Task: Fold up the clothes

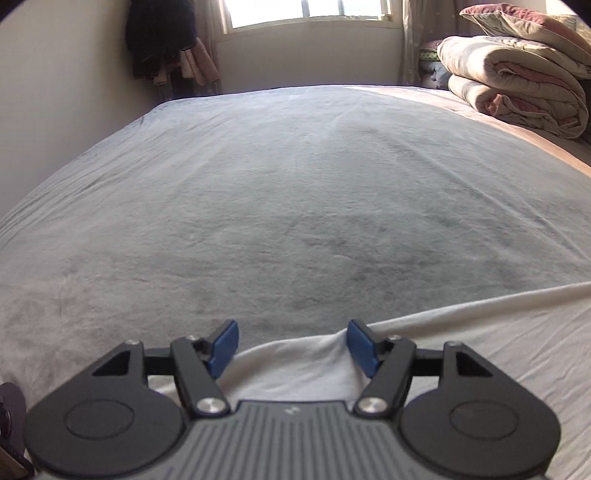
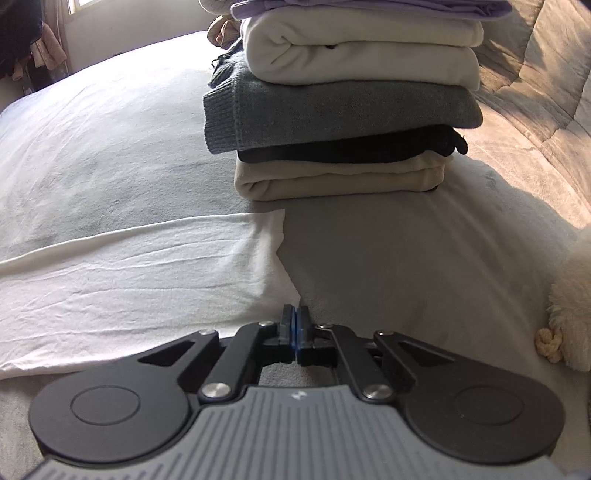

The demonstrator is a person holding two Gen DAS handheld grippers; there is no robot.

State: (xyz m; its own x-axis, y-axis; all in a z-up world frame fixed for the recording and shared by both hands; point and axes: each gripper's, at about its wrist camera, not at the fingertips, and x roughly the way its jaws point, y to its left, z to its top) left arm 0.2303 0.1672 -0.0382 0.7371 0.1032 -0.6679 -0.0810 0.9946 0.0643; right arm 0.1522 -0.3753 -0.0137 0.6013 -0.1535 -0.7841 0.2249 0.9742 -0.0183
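A white garment (image 2: 140, 266) lies spread flat on the grey bed (image 2: 388, 266). Its near right corner runs in under the tips of my right gripper (image 2: 295, 317), whose jaws are shut on that corner. In the left wrist view the same white garment (image 1: 295, 365) bunches up between the blue pads (image 1: 360, 347) of my left gripper (image 1: 291, 345). Those jaws stand wide apart and do not press the cloth, though a fold rests against the right pad. The garment's far hem (image 1: 480, 306) stretches away to the right.
A stack of folded clothes (image 2: 343, 122) stands on the bed just beyond the garment's right edge. Rolled quilts (image 1: 517, 81) sit at the bed's far right by the window (image 1: 306, 14). Dark clothes (image 1: 162, 40) hang in the far left corner. A fluffy cream item (image 2: 569, 314) lies at the right.
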